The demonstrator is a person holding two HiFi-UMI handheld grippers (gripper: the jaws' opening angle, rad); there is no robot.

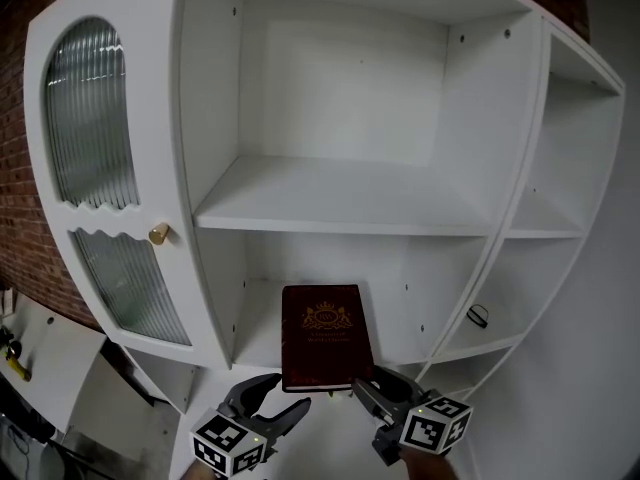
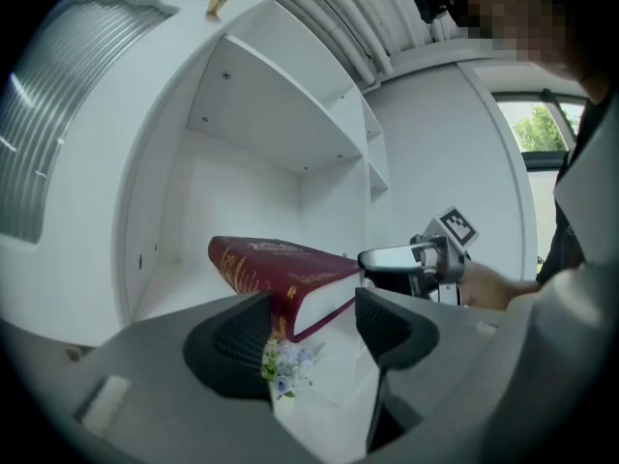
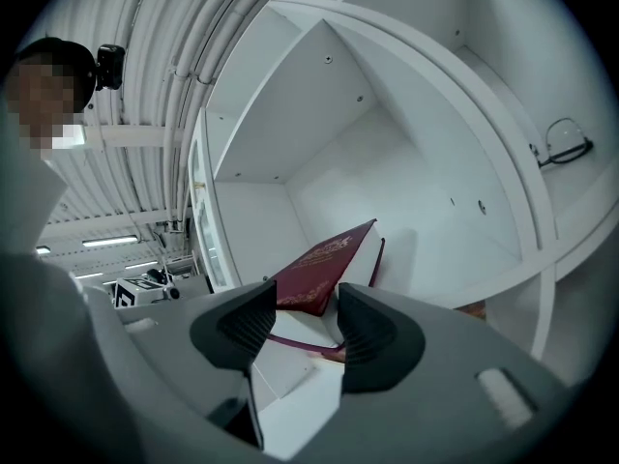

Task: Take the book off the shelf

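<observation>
Glass with a ribbed pattern fills the cabinet door (image 1: 95, 118) at the far left, and a brass knob (image 1: 158, 234) sits at its edge. Below and right of it, the left claw (image 1: 278, 396) hangs in front of the lower shelf (image 1: 262, 340). Its jaws are released and stand wide apart. Its own view shows the near spine corner of the book (image 1: 323, 336) framed between them, with neither pad pressing on it.

The book lies flat on that lower shelf, dark red cover up and gilt crest showing. Its near end juts past the shelf's front edge towards the claws. It looks like a thick hardback, so I would judge it stiff and fairly heavy. It shouldn't flex, but the smooth boards may slip and the cover may swing open if only one board is pinched. The overhanging end seems the best place to grip, with the pads across the full thickness, covers and pages together.

The right claw (image 1: 385, 388) is at the book's other near corner. It is also released, and the corner lies in its gap ungripped.

The upper shelf (image 1: 340, 198) holds nothing. Among the side compartments (image 1: 555, 213) farther right, one holds a small dark looped thing (image 1: 478, 317) that I cannot identify.
</observation>
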